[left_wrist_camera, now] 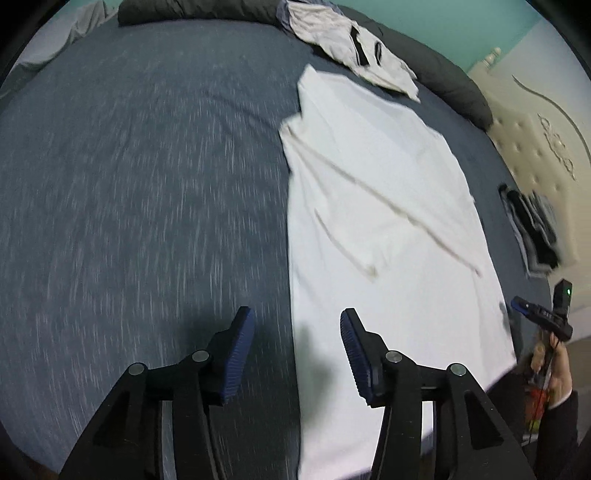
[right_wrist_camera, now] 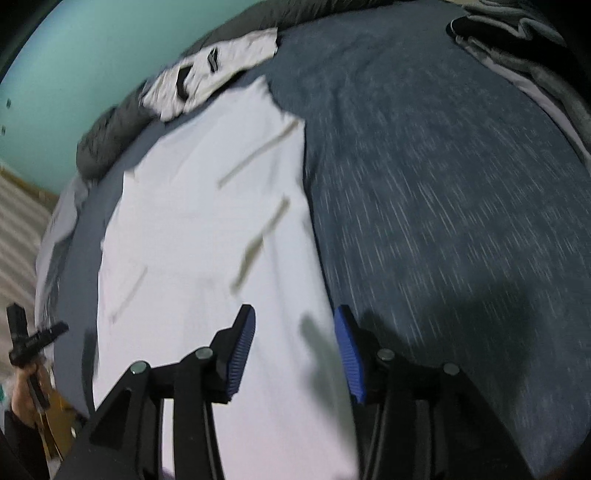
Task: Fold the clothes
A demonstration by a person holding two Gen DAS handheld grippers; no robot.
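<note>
Both claws — left claw (left_wrist_camera: 297,332) and right claw (right_wrist_camera: 293,330) — hang spread and empty above the white garment (left_wrist_camera: 388,206).

Below me a bed (left_wrist_camera: 147,166) in a blue-grey flecked sheet fills most of the view. A dark grey duvet (left_wrist_camera: 454,81) lies bunched along its far edge. The wall (right_wrist_camera: 92,62) behind is teal. A cream tufted headboard (left_wrist_camera: 532,147) stands at one side.

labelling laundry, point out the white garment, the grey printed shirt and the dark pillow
white garment (left_wrist_camera: 388,206), left wrist view, middle of cloth
grey printed shirt (left_wrist_camera: 347,44), left wrist view, its middle
dark pillow (left_wrist_camera: 199,9), left wrist view, top side
</note>
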